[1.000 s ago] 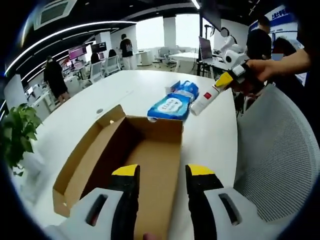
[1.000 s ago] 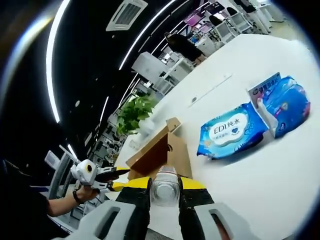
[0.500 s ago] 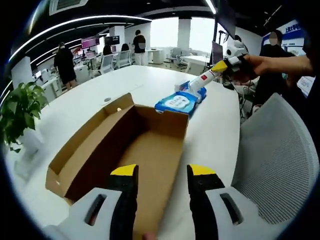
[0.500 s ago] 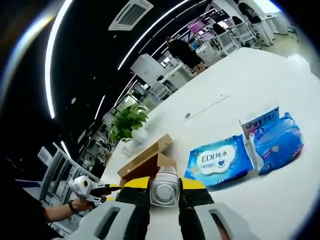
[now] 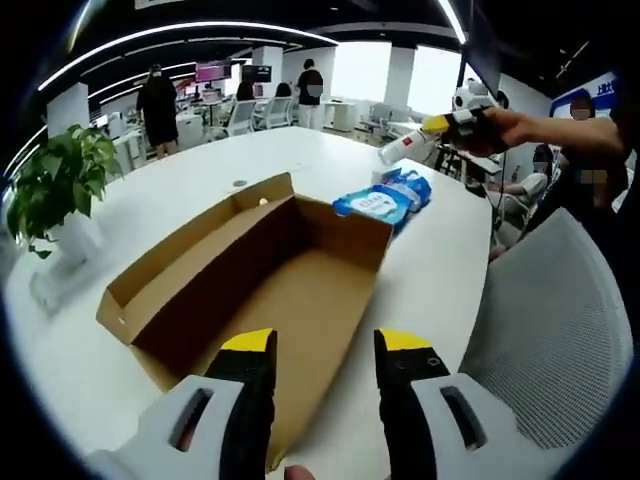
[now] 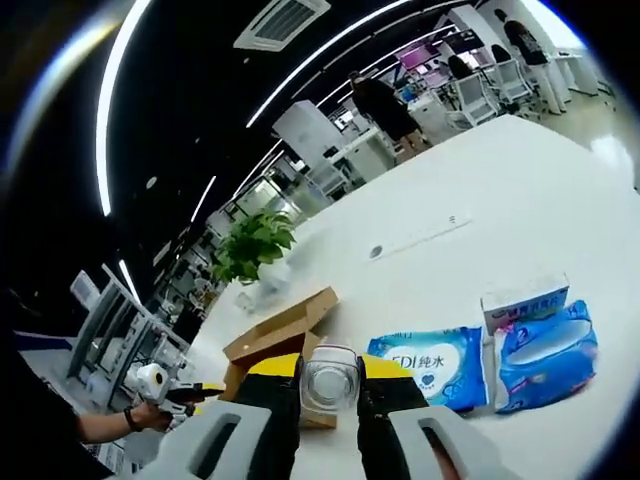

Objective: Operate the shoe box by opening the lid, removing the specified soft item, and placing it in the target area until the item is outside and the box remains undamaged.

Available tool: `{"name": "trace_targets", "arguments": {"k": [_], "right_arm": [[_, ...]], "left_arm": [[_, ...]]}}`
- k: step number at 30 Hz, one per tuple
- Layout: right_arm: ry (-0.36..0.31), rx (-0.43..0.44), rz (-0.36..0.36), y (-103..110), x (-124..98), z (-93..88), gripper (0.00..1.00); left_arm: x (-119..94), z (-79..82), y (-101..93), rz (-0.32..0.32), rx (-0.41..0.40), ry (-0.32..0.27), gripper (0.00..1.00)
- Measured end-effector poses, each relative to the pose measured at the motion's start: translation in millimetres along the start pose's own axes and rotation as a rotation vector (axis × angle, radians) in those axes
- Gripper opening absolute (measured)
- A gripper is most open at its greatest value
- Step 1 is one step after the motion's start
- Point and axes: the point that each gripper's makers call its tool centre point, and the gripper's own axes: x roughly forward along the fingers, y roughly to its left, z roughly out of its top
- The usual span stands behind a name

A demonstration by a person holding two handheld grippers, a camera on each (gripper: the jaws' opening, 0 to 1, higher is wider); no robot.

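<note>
open-plan office | desk rows with monitors [image 5: 212, 72] | mesh chair [image 5: 545, 320] | ceiling AC vent [image 6: 281, 21] | potted plant [image 5: 55, 180] | white worktop [image 5: 200, 190]

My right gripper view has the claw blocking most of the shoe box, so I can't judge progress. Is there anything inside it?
Observer: No. In the left gripper view the shoe box lies open and its cardboard floor is bare.
Operator: What am I gripping? I see just a clear round end.
Observer: A white tube with a red mark, held by one end in the right claw, in the air near the blue wipes packs.
Operator: Where is the left claw?
Observer: The left claw is open, over the box's near end.
</note>
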Motion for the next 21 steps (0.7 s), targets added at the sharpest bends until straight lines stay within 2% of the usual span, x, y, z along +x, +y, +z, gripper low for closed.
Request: {"name": "trace_targets", "arguments": {"k": [4, 9, 11, 15, 21], "right_arm": [[0.027, -0.052, -0.015, -8.3, 6.6, 9.5, 0.17], [0.106, -0.202, -0.060, -23.7, 17.0, 21.1, 0.17], [0.107, -0.199, -0.060, -25.1, 20.8, 24.9, 0.17], [0.140, -0.253, -0.063, -33.7, 31.3, 34.2, 0.17], [0.249, -0.435, -0.089, -47.4, 44.6, 43.2, 0.17]], "left_arm": [[-3.1, -3.0, 1.8, 0.017, -0.011, 0.000, 0.39], [-5.2, -4.6, 3.0, 0.034, -0.022, 0.000, 0.39], [-5.3, -4.2, 3.0, 0.039, -0.024, -0.001, 0.39], [-5.7, -0.7, 5.0, 0.053, -0.029, -0.006, 0.39], [-6.6, 1.6, 6.6, 0.069, -0.032, -0.002, 0.39]]}}
